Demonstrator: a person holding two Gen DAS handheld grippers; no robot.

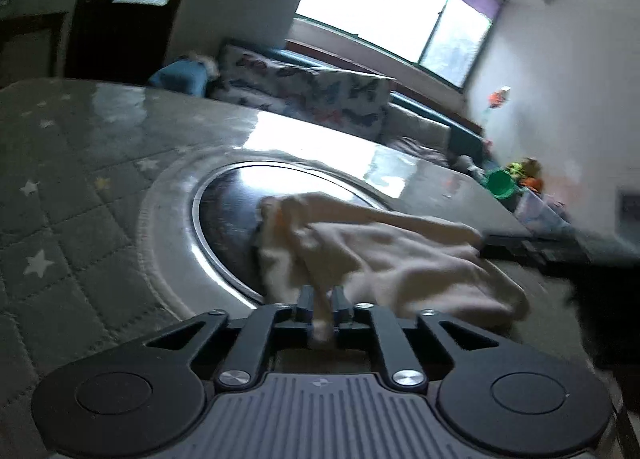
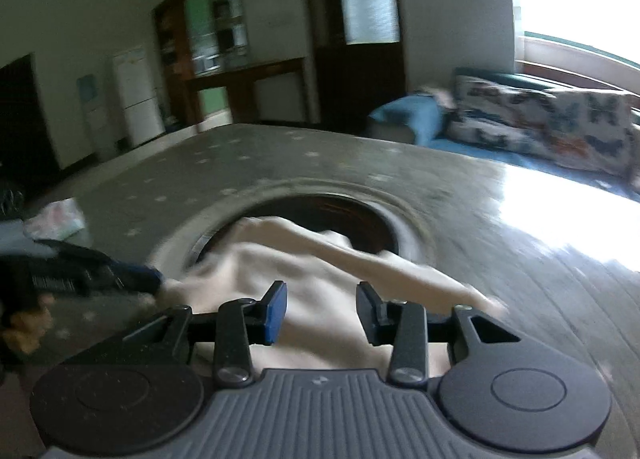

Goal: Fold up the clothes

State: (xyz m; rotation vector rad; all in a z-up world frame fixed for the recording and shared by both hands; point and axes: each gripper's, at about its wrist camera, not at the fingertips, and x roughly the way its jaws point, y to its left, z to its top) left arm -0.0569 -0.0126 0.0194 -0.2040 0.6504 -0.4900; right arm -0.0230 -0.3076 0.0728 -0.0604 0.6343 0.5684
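A cream garment (image 1: 384, 255) lies crumpled across the round dark centre of the table (image 1: 224, 219). My left gripper (image 1: 322, 305) is shut on a pinched fold of that cream garment at its near edge. In the right wrist view the same cream garment (image 2: 320, 259) spreads under and ahead of my right gripper (image 2: 322, 309), whose jaws stand wide open just above the cloth. The left gripper (image 2: 156, 279) shows at the left of that view, gripping the cloth's left corner. Both views are blurred.
The table carries a grey quilted cover with stars (image 1: 48, 219) around the centre ring. A butterfly-print sofa (image 1: 312, 95) and blue cushion (image 2: 408, 115) stand behind. Toys and a green cup (image 1: 502, 183) sit at far right. A small folded cloth (image 2: 60, 219) lies at left.
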